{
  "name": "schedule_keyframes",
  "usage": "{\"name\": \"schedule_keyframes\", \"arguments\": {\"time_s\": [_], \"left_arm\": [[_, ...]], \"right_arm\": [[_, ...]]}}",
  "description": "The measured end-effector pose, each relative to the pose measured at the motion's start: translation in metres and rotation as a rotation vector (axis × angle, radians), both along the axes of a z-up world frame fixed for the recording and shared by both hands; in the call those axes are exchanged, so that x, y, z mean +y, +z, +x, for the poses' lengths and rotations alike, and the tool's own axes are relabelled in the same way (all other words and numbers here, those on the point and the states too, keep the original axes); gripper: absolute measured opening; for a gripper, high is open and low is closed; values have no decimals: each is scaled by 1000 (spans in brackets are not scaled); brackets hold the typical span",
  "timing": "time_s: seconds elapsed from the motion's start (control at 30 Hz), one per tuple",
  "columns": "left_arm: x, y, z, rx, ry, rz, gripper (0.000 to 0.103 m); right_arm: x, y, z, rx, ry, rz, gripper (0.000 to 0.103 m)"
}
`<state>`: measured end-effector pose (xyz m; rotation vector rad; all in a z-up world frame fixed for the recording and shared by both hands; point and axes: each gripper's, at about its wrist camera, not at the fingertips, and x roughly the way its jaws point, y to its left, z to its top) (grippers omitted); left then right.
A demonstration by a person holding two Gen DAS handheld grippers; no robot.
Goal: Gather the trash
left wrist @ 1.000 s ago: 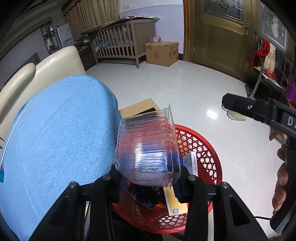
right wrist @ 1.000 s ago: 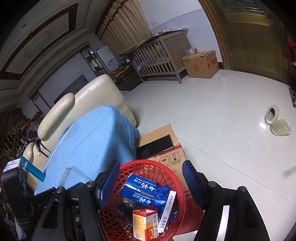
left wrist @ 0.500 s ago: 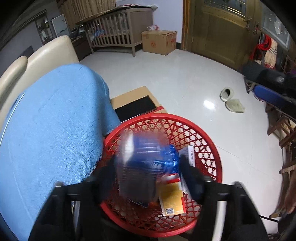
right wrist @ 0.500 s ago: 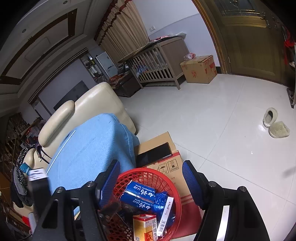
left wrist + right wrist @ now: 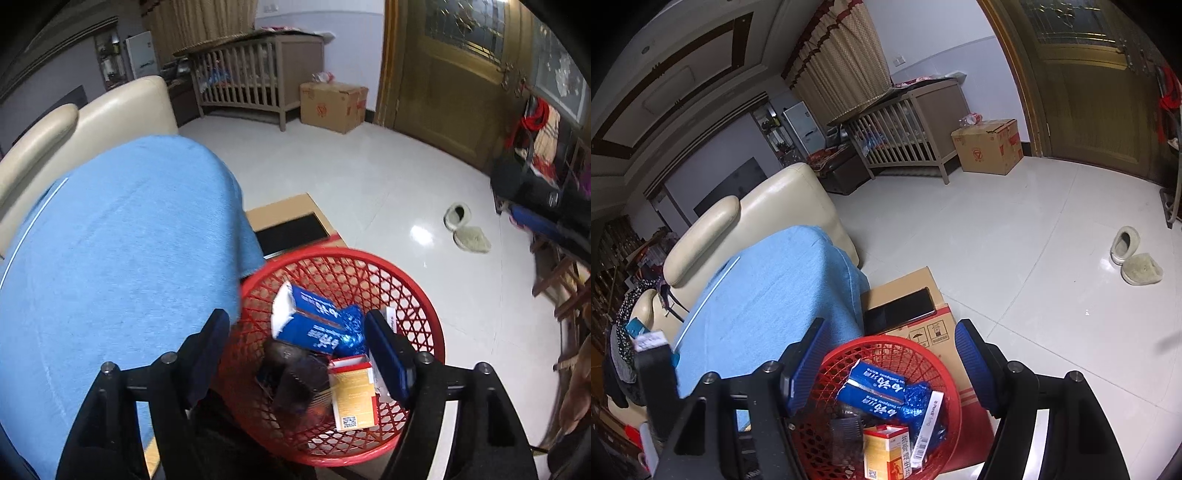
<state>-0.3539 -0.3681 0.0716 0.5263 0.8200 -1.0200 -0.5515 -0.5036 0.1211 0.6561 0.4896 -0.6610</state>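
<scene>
A red mesh basket (image 5: 417,295) stands on the floor by the sofa; it also shows in the right wrist view (image 5: 945,373). In it lie a blue toothpaste box (image 5: 314,325), an orange box (image 5: 352,397), a blue wrapper (image 5: 351,325) and a clear plastic container (image 5: 295,384), seen dimly. My left gripper (image 5: 297,354) is open and empty just above the basket. My right gripper (image 5: 890,363) is open and empty over the basket's near side. The toothpaste box (image 5: 875,391) and orange box (image 5: 886,450) show between its fingers.
A blue towel (image 5: 110,258) covers the cream sofa (image 5: 122,107) left of the basket. A cardboard box (image 5: 291,218) with a phone (image 5: 899,314) on it sits behind the basket. Slippers (image 5: 467,229) lie on the white floor. A crib (image 5: 251,81) and carton (image 5: 332,105) stand far back.
My left gripper opened and the clear plastic container dropped into the basket. The left gripper then tilted down over the basket. The right gripper rose slightly.
</scene>
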Motion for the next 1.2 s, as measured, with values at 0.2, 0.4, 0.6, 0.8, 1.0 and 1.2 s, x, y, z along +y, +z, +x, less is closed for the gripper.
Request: {"name": "schedule_keyframes", "arguments": {"time_s": [0.2, 0.4, 0.6, 0.8, 1.0, 1.2], "left_arm": [[29, 24, 17, -21, 57, -78, 82], [70, 41, 38, -57, 117, -145, 85], [116, 39, 65, -54, 195, -180, 85], [146, 35, 83, -44, 263, -202, 96], [155, 30, 85, -21, 264, -206, 96], [158, 34, 81, -32, 258, -208, 97]], "right_arm": [[22, 11, 18, 34, 33, -42, 79], [50, 10, 43, 90, 57, -54, 83], [74, -18, 56, 191, 44, -27, 83], [103, -30, 55, 218, 17, -45, 83], [127, -26, 57, 213, 24, -92, 83], [144, -31, 61, 231, 21, -108, 83]]}}
